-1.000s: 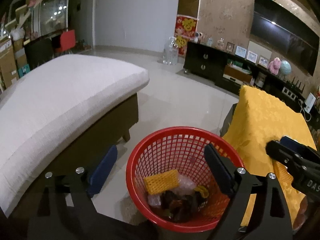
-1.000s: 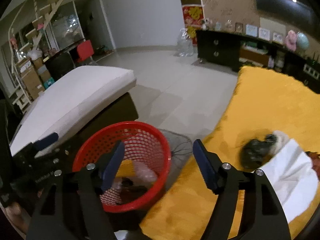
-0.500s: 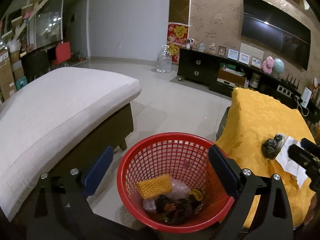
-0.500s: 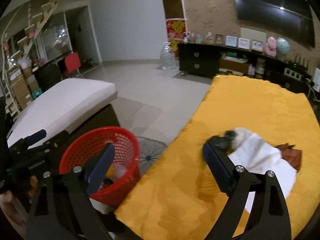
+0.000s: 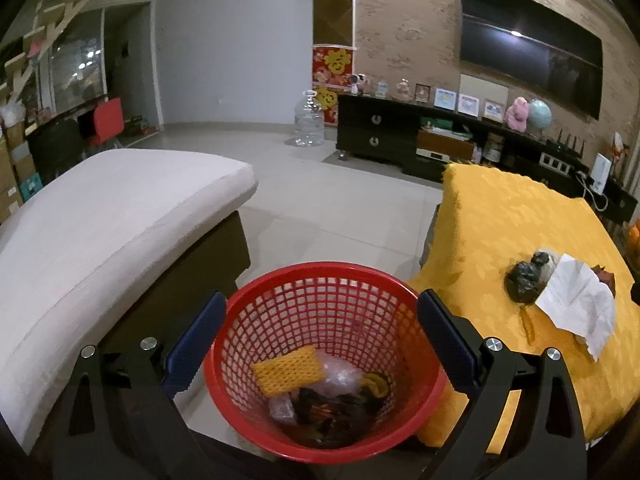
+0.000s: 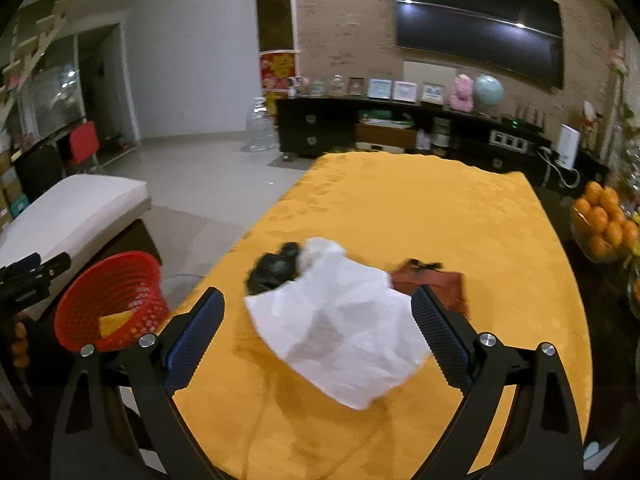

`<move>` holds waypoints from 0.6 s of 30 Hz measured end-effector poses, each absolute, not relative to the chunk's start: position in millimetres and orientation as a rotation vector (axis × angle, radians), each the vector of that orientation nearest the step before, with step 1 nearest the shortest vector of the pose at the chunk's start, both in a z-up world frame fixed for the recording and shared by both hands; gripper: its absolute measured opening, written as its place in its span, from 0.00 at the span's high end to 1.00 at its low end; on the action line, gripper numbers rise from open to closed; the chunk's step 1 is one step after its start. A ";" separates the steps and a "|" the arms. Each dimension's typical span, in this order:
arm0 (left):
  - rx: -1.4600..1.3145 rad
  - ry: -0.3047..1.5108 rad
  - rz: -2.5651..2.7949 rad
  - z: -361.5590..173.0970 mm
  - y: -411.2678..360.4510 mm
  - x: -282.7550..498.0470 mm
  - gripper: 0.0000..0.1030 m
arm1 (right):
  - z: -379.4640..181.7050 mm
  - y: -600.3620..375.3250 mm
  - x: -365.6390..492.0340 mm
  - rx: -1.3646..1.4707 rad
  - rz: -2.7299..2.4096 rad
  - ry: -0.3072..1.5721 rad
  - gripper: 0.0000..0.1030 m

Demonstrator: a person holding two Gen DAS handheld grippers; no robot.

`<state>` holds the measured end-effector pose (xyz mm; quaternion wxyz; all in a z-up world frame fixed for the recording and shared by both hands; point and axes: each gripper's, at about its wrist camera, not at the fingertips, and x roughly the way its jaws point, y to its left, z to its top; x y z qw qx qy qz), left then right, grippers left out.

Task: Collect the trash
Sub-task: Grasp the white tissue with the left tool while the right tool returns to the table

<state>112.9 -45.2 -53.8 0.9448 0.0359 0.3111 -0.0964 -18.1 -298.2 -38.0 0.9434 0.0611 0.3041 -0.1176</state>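
Swung from over basket [image 6: 110, 300] to over yellow table [image 6: 400, 208] since a second ago: right gripper [image 6: 318, 330], jaws just opened wider, spread, framing white tissue [image 6: 340, 328], not touching it. Left gripper [image 5: 320, 340] spread around red basket, pads off the rim. Black wad [image 6: 274, 268] and brown scrap [image 6: 432, 284] blurred, partly under tissue. Basket holds yellow foam [image 5: 288, 370], unclear wrappers.

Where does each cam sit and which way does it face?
Left wrist: on the left gripper, aimed down into the red basket; own fingers spread wide.
Right wrist: on the right gripper, aimed at the white tissue on the yellow tablecloth; open fingers frame it.
Shared: basket, tissue, black bag, tablecloth.
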 end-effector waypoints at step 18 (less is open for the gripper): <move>0.178 0.656 -0.438 -54.0 -140.4 89.3 0.10 | -61.1 -364.6 -62.0 0.260 -0.404 0.640 0.11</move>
